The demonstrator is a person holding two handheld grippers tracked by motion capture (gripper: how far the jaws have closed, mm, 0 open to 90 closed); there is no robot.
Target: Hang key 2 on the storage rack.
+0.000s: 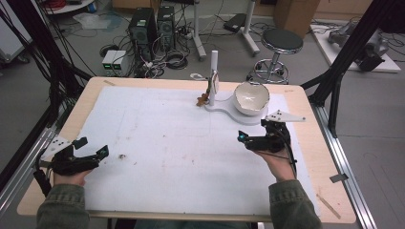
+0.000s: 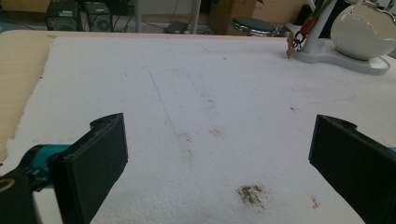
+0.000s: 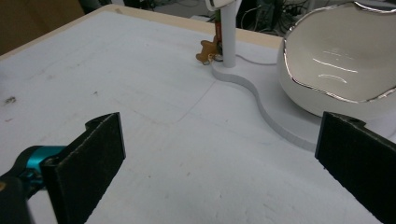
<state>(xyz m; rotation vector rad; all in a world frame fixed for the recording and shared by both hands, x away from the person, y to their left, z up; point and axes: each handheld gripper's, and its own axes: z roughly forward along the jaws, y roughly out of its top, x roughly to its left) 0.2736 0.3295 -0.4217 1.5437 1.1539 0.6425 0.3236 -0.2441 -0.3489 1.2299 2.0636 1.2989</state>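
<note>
My nearest thing to work with is the white egg-shaped bowl, cracked-shell in outline with a thin metallic rim, which sits on the wide end of a flat white stand base toward the far side of the table. Taking that bowl as my landmark, a slim white post rises from the narrow end of the same base, just to the bowl's left, and a small brown teddy-bear charm hangs beside the post and reaches down to the mat at its foot. My right gripper hovers just in front of the bowl on my side, apart from it; in the right gripper view its jaws are spread wide with nothing between them, and the bowl lies beyond the right-hand jaw, the charm farther off. My left gripper is well apart from the bowl, over near the left edge of the white foam mat; its jaws also stand wide apart, grasping nothing. Between them lies a dark smudge on the mat. The mat covers most of the wooden table.
</note>
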